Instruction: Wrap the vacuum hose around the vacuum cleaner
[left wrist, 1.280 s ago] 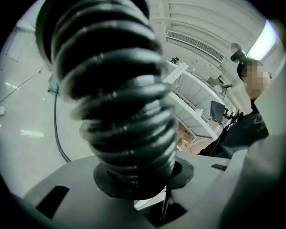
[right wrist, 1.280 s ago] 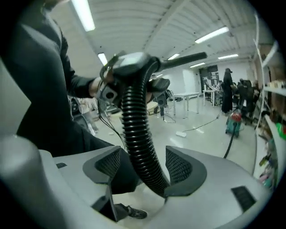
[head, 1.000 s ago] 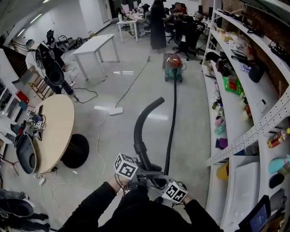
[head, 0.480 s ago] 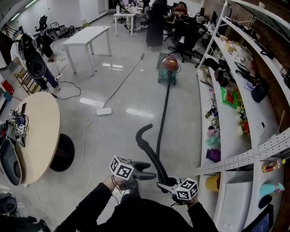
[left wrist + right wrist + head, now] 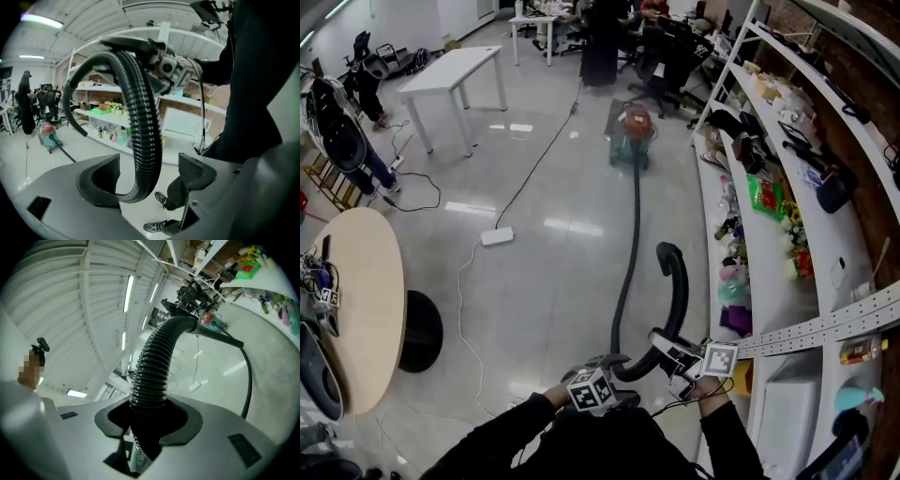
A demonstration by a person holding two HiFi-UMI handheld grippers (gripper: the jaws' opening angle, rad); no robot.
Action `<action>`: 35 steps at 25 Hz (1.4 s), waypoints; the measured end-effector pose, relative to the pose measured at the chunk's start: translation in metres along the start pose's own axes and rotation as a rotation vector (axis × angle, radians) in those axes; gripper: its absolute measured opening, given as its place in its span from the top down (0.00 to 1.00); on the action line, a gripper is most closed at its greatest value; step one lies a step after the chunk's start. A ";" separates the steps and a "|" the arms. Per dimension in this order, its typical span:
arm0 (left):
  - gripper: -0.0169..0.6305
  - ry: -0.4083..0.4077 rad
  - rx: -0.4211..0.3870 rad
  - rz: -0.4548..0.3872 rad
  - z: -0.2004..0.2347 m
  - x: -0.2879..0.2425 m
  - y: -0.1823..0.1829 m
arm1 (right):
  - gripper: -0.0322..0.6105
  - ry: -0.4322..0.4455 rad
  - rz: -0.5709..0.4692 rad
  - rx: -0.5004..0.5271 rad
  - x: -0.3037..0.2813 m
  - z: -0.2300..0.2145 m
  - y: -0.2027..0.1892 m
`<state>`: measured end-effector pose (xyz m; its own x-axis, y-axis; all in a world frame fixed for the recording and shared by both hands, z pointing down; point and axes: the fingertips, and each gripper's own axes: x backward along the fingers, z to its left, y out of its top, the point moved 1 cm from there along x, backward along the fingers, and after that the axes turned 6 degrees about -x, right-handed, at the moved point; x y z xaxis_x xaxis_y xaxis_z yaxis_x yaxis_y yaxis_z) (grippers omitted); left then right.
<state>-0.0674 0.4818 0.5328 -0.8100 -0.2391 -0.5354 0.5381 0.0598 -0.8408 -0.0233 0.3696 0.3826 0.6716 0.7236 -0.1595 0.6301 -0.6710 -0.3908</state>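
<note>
One hold only: my left gripper point(image 5: 149, 180) has just been opening, jaws wide around the vacuum hose point(image 5: 680, 295), not pressing; my right gripper point(image 5: 150, 417) clamps it, freeing a regrip.

The vacuum cleaner point(image 5: 632, 139), a squat drum with a red top and teal body, stands upright far out on the floor point(image 5: 544, 281), near the shelving; the hose point(image 5: 628, 253), black and ribbed, runs from it in a long line across the floor toward the near edge; its near part is lifted, clamped in the right gripper point(image 5: 664, 345), and arches up to a hooked free end.
</note>
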 end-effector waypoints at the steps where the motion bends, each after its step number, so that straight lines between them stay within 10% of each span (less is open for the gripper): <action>1: 0.38 0.015 -0.006 0.006 0.009 -0.006 0.000 | 0.69 0.031 -0.005 -0.012 -0.005 0.005 0.012; 3: 0.39 0.057 0.013 -0.006 0.032 -0.011 0.005 | 0.69 0.076 -0.011 -0.061 -0.011 0.002 0.035; 5: 0.71 0.112 0.048 -0.036 0.056 -0.008 0.017 | 0.69 0.122 -0.012 -0.108 -0.015 -0.008 0.060; 11: 0.72 0.136 0.216 -0.073 0.094 0.000 0.067 | 0.56 0.425 -0.009 -0.169 -0.017 -0.012 0.126; 17: 0.72 0.107 0.644 -0.199 0.157 0.006 0.125 | 0.47 0.279 0.231 0.098 0.024 -0.093 0.112; 24: 0.72 0.077 0.951 -0.374 0.233 0.008 0.174 | 0.46 0.225 0.645 0.710 0.039 -0.117 0.007; 30: 0.72 -0.029 1.014 -0.455 0.273 0.006 0.197 | 0.51 0.127 0.689 0.995 0.003 -0.136 0.022; 35: 0.57 -0.087 0.885 -0.465 0.325 0.008 0.211 | 0.69 0.111 0.572 0.820 -0.026 -0.134 0.075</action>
<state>0.1158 0.1772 0.3774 -0.9832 -0.1273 -0.1311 0.1803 -0.7918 -0.5836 0.0587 0.2791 0.4785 0.8484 0.2804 -0.4489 -0.2330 -0.5637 -0.7924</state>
